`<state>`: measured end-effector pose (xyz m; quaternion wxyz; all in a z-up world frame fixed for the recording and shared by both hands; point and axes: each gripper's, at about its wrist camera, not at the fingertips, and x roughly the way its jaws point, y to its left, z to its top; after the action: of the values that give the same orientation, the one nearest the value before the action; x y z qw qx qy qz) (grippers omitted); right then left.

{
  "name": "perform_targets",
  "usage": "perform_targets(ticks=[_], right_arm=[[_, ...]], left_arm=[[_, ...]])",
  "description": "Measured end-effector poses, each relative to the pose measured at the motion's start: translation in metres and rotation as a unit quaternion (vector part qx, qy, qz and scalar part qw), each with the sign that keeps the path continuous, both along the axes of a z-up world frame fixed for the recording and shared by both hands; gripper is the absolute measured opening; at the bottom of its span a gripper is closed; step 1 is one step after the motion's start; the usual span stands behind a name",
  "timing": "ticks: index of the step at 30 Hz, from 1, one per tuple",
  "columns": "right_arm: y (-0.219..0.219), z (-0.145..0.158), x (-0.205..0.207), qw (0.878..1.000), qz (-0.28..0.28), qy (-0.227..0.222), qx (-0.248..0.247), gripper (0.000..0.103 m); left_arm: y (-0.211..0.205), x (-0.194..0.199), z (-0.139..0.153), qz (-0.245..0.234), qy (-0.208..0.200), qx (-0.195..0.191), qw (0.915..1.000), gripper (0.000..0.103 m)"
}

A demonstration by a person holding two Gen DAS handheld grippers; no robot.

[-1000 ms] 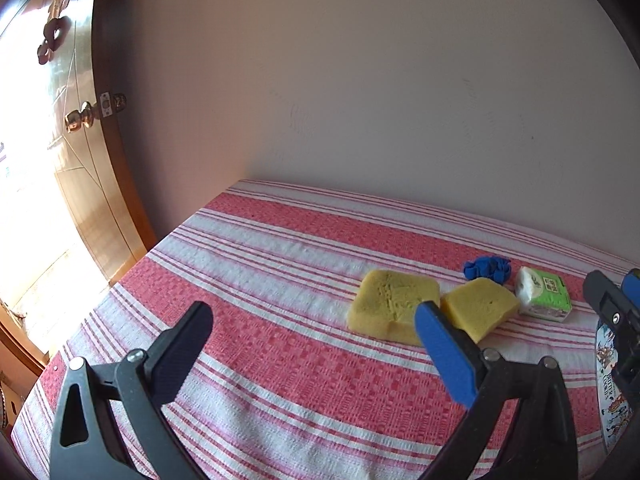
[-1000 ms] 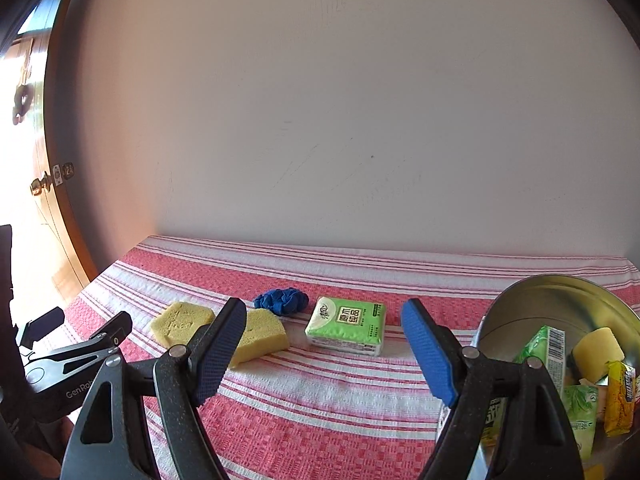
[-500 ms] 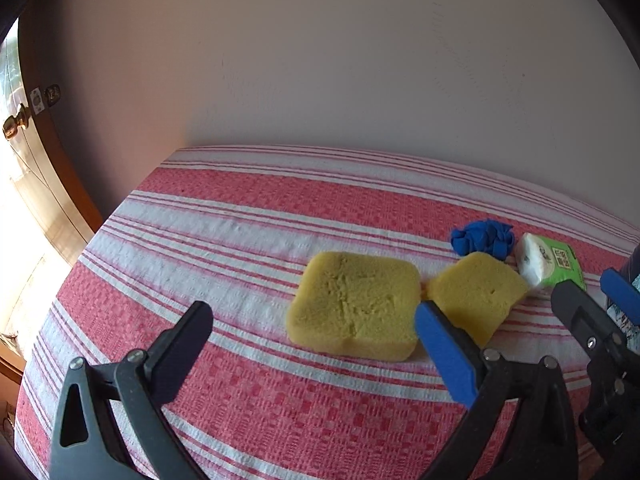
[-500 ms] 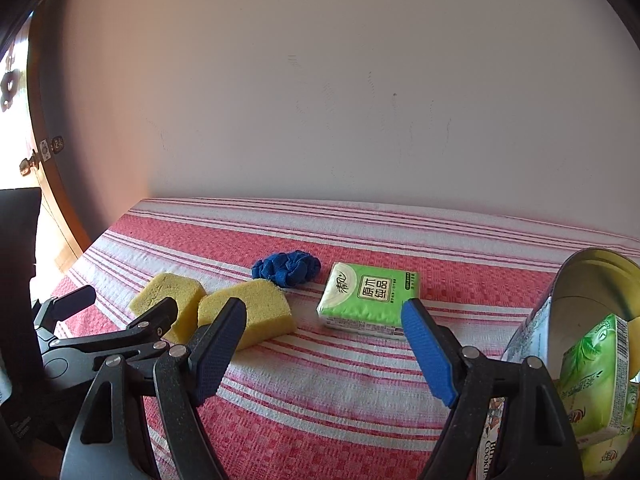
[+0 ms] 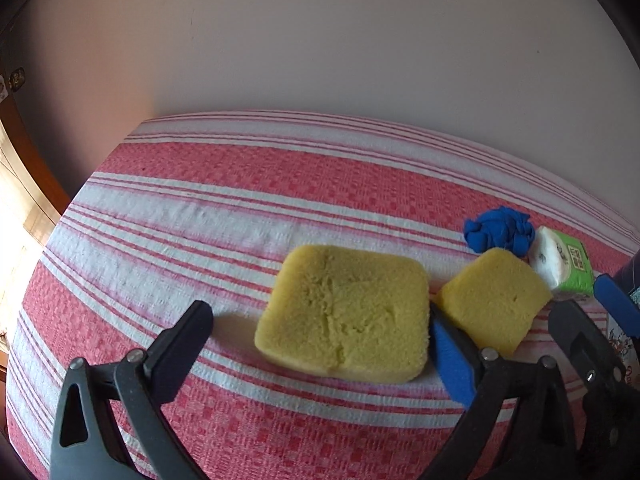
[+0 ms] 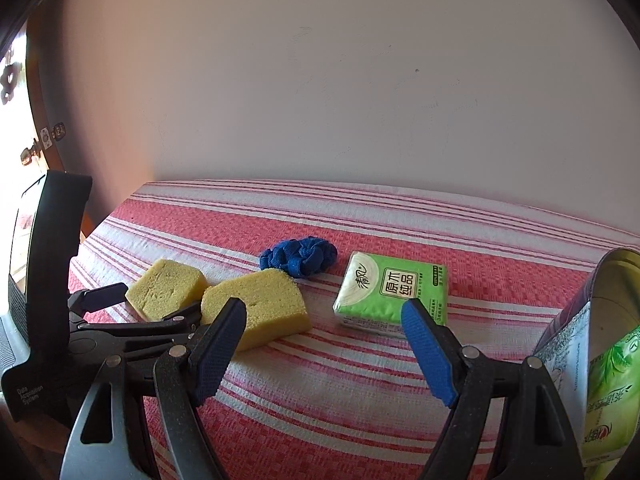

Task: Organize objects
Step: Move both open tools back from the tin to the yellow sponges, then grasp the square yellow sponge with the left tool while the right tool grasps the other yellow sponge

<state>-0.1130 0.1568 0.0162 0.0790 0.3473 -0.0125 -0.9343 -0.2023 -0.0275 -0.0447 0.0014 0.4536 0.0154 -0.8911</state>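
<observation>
The left gripper (image 5: pixel 320 344) stands wide around the larger yellow sponge (image 5: pixel 344 312), pads not pressing it. The right gripper (image 6: pixel 324 344) hangs wide and empty before the green tissue pack (image 6: pixel 392 292). Between them on the striped bench (image 6: pixel 400 224) lie the smaller sponge (image 6: pixel 260 308) and a blue scrunchie (image 6: pixel 298 258); a metal tin (image 6: pixel 592 320) of packets stands at right.

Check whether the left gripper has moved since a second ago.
Yes. In the right wrist view the left gripper has come forward to the square yellow sponge, now straddling it; earlier it was short of it.
</observation>
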Motion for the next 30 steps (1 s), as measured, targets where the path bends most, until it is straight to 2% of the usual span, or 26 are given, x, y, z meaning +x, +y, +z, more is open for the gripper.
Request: perform_targets(ticks=[2,4,5,16,21,27,30], right_arm=[[0.000,0.000,0.000,1.000,0.003,-0.001,0.001,0.082],[-0.003,0.001,0.001,1.000,0.010,-0.001,0.002,0.082],[-0.004,0.001,0.001,1.000,0.012,-0.001,0.002,0.082],[-0.021,-0.001,-0.004,0.998,0.052,-0.026,0.002,0.082],[-0.032,-0.005,-0.017,0.997,0.052,-0.040,0.026,0.084],[-0.021,-0.017,-0.031,0.994,0.070,-0.087,-0.015,0.084],[-0.019,-0.018,-0.029,0.993,0.075,-0.086,-0.011,0.084]], left_arm=[[-0.001,0.001,0.002,0.004,0.003,-0.002,1.0000,0.096],[-0.002,0.004,0.005,0.002,0.013,-0.002,0.9999,0.081],[-0.003,0.006,0.007,0.001,0.018,-0.004,0.9998,0.068],[-0.025,0.006,0.009,0.036,0.018,-0.008,0.9992,0.067],[-0.029,0.004,0.009,0.042,0.018,-0.006,0.9989,0.067],[-0.035,0.004,0.009,0.045,0.017,-0.007,0.9988,0.067],[-0.034,0.005,0.010,0.046,0.017,-0.008,0.9988,0.067]])
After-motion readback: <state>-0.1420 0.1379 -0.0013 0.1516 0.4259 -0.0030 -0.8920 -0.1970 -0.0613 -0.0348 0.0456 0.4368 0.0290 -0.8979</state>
